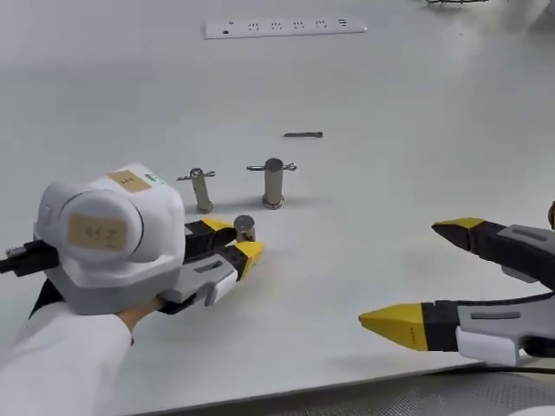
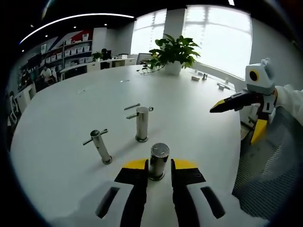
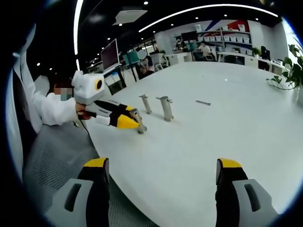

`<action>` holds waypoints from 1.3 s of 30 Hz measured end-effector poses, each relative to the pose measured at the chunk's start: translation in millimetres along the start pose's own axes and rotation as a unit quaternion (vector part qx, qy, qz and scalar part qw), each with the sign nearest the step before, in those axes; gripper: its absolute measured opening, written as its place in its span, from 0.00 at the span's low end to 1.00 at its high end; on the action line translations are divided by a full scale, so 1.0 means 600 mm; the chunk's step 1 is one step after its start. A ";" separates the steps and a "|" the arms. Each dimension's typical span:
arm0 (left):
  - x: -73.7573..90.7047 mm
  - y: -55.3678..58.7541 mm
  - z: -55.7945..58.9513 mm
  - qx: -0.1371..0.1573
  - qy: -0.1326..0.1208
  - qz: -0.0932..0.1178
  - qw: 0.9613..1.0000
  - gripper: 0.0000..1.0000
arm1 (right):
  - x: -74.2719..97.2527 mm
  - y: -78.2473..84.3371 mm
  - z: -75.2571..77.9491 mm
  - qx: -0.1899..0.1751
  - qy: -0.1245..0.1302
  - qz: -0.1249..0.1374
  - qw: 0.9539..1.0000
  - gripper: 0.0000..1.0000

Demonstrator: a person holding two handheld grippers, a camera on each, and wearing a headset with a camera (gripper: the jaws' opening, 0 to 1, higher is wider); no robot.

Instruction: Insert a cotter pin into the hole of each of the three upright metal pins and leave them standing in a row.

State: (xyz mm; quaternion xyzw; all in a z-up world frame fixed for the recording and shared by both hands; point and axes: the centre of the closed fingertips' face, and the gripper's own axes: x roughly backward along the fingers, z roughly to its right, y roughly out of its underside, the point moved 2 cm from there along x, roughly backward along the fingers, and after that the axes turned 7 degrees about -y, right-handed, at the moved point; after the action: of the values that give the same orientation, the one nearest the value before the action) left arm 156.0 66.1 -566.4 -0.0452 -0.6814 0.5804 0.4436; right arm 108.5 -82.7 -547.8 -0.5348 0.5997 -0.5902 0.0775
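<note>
White workbench top [image 1: 416,113] carries a slim silver metal pin [image 1: 201,189] and a thick silver metal pin [image 1: 274,182], both upright with a cotter pin through the head, and a loose grey cotter pin [image 1: 303,134] lies flat beyond them. The left gripper [image 1: 238,236] clamps its yellow-tipped jaws on the third silver metal pin [image 1: 244,228], which stands upright just in front of the other two. The right gripper [image 1: 412,273] is spread wide and holds nothing, well apart from the pins.

No words or numbers can be read anywhere. At the left of the head view, the white housing of the left gripper [image 1: 243,237] carries a tan sticker [image 1: 97,231] with faint handwritten marks, too blurred to make out. A second sticker [image 1: 130,180] above it is equally illegible. The power strip [image 1: 284,28] at the top shows no legible print.
</note>
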 end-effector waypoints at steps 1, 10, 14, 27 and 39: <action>0.005 0.000 0.001 -0.001 0.007 -0.001 1.000 0.21 | 0.001 0.001 -0.001 0.000 0.000 -0.001 1.000 0.92; 0.069 0.007 0.005 0.010 0.070 -0.014 0.997 0.48 | 0.001 -0.001 -0.002 0.006 -0.003 -0.008 1.000 0.91; 0.089 0.011 0.001 -0.011 0.077 -0.016 0.997 0.70 | 0.000 -0.002 -0.001 0.008 -0.005 -0.013 1.000 0.91; 0.115 -0.004 0.020 -0.049 0.100 -0.002 0.994 0.99 | 0.002 0.000 -0.002 0.027 -0.017 -0.042 0.999 0.89; 0.129 0.009 0.024 -0.055 0.098 -0.011 0.994 0.99 | 0.016 -0.035 0.025 0.118 -0.046 -0.111 0.986 0.82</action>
State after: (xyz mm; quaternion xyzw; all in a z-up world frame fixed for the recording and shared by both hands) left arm 97.6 101.9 -527.0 -0.1188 -0.6660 0.5295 0.5118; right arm 126.6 -93.4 -530.3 -0.6116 0.4583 -0.6369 0.1013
